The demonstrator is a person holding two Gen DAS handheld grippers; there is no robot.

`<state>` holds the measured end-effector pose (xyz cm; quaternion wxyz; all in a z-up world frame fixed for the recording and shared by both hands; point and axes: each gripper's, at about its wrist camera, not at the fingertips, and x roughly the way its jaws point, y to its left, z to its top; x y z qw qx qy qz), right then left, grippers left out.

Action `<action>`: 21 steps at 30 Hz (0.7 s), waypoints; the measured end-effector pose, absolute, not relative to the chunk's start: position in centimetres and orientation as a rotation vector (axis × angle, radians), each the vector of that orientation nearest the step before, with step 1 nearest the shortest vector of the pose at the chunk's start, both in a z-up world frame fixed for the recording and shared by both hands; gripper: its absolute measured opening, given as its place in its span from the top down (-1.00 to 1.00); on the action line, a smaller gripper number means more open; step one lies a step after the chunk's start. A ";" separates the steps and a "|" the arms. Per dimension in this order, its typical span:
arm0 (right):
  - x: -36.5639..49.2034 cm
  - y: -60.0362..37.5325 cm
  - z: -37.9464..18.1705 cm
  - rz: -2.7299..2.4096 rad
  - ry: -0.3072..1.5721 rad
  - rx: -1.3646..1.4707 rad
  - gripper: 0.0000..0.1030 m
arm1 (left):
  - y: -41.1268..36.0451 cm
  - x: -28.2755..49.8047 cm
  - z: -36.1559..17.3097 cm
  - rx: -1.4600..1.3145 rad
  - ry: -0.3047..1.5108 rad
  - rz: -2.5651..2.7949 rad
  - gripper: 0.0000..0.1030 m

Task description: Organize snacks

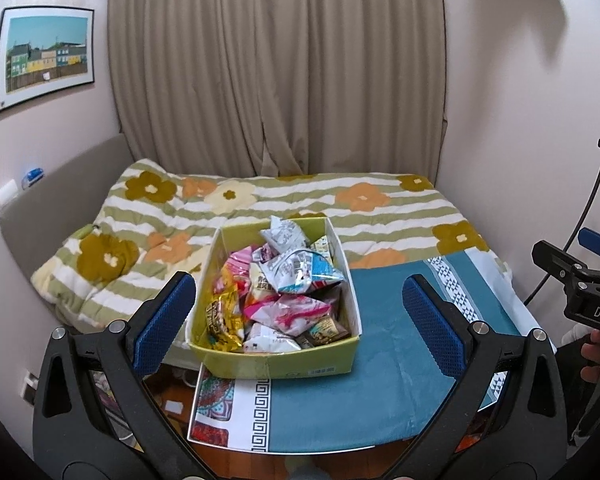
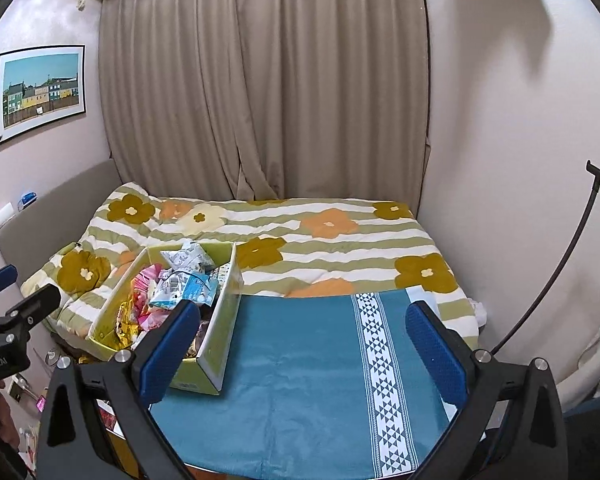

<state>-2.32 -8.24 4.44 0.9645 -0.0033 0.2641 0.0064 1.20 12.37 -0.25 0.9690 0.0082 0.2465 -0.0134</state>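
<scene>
I see soft, even indoor light, sharp focus mid-frame, heavy fisheye bending with dark corners, and faint shadows on the right wall.

Beige curtain behind floral bed

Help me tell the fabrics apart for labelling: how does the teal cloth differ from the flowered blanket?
The teal cloth is plain with white patterned bands; the flowered blanket has green stripes with orange and brown flowers. The cloth lies flat and carries the snack box; the blanket is puffy, rumpled and lies behind it.
</scene>
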 end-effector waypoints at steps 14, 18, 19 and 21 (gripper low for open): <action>-2.2 -8.1 4.1 -0.007 0.533 -0.005 -0.99 | 12.0 1.4 -0.2 0.024 0.492 -0.038 -0.99; -2.2 -8.3 4.1 -0.015 0.537 -0.001 -0.99 | 11.9 1.5 -0.2 0.026 0.493 -0.037 -0.99; -2.2 -8.4 4.2 -0.018 0.539 -0.001 -0.99 | 11.9 1.4 -0.2 0.024 0.493 -0.038 -0.99; -2.2 -8.5 4.2 -0.021 0.540 0.002 -0.99 | 11.9 1.4 -0.2 0.025 0.493 -0.038 -0.99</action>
